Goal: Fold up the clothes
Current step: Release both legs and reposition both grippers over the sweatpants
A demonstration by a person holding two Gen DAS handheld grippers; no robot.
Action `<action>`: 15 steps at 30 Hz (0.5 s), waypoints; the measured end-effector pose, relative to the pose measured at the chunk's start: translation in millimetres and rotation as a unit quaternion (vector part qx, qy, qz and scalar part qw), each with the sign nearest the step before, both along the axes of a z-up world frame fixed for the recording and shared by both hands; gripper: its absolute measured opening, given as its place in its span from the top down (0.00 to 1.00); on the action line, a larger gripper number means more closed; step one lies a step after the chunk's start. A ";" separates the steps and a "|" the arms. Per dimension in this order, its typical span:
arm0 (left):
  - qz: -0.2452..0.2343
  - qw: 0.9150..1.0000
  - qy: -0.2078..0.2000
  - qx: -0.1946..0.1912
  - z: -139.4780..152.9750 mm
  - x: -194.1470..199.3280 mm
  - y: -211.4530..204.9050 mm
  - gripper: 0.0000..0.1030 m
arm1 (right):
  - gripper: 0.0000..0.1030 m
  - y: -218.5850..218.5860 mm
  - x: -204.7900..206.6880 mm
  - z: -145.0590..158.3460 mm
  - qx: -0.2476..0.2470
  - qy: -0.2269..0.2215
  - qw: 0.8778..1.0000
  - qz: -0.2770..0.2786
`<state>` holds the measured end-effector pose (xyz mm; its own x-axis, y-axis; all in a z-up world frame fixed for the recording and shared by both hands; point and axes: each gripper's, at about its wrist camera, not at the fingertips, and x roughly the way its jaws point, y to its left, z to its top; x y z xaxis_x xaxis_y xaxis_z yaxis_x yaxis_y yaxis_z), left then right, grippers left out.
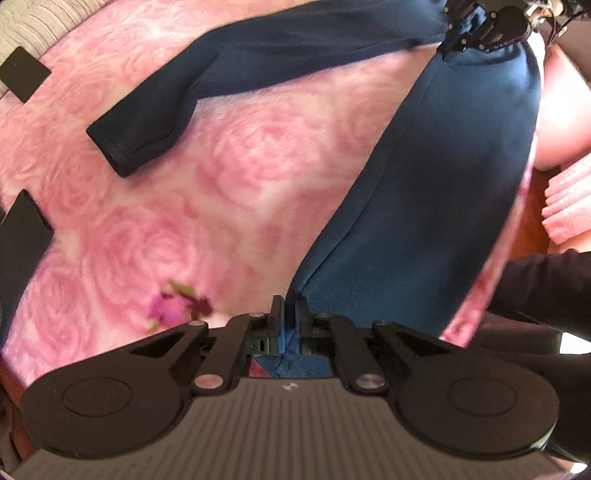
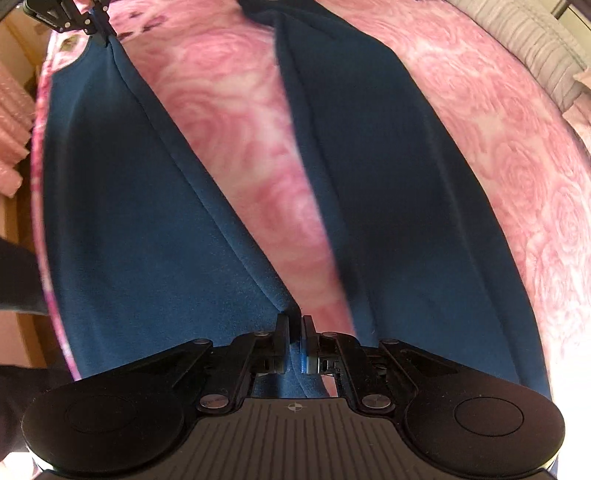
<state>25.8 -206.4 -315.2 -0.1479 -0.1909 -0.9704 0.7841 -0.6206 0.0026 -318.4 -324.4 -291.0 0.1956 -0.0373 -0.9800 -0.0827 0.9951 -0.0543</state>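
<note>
A dark blue long-sleeved garment lies over a pink rose-patterned blanket. My left gripper is shut on one corner of its edge. My right gripper is shut on the other corner of the same edge; it also shows in the left wrist view at the far end of the cloth. The left gripper shows in the right wrist view at the top left. The cloth is stretched between the two. One sleeve lies flat on the blanket to the left.
Black rectangular patches lie on the blanket's left side. A grey striped cover lies beyond the blanket. A folded pink cloth and wooden floor sit past the blanket's edge. The person's dark sleeve is at the right.
</note>
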 end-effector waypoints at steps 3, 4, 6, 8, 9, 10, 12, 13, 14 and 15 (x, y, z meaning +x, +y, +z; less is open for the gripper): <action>-0.004 1.000 -0.006 0.020 -10.2 2.2 -5.8 0.95 | 0.96 -7.5 5.6 -11.5 0.001 0.003 1.000 -0.017; -0.003 1.000 -0.007 0.023 -12.2 3.2 -7.6 0.91 | 0.93 -8.3 5.1 -13.0 -0.002 -0.003 1.000 -0.026; 0.008 1.000 -0.014 0.017 -11.0 5.3 -7.5 0.86 | 0.57 -6.6 -0.7 -4.7 -0.036 -0.026 0.997 -0.057; 0.017 1.000 -0.022 0.010 -8.8 8.1 -4.9 0.81 | 0.55 -4.1 -9.3 4.8 -0.054 -0.049 0.993 -0.097; 0.022 0.999 -0.028 0.007 -7.2 9.4 -1.8 0.80 | 0.55 -2.2 -14.9 9.9 -0.055 -0.060 0.989 -0.121; 0.027 0.999 -0.032 0.005 -5.3 10.3 1.5 0.80 | 0.55 2.7 -22.1 14.1 -0.051 -0.069 0.986 -0.145; 0.033 0.999 -0.040 0.002 -1.3 10.3 7.4 0.82 | 0.55 12.5 -36.4 21.8 -0.043 -0.085 0.976 -0.195; 0.031 0.999 -0.044 0.004 0.6 8.9 12.1 0.82 | 0.55 15.8 -45.2 18.9 -0.027 -0.083 0.970 -0.227; 0.028 0.998 -0.047 0.007 2.5 7.5 16.8 0.82 | 0.55 19.2 -53.9 16.1 -0.010 -0.081 0.963 -0.258; 0.026 0.998 -0.050 0.009 4.1 5.9 21.1 0.82 | 0.55 22.5 -62.6 13.2 0.006 -0.079 0.954 -0.288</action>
<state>31.6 -185.2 -311.1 -0.0400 -0.1774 -0.9833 0.8114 -0.5801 0.0716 -381.0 -301.9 -277.8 0.2903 -0.1724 -0.9413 0.4869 0.8734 -0.0098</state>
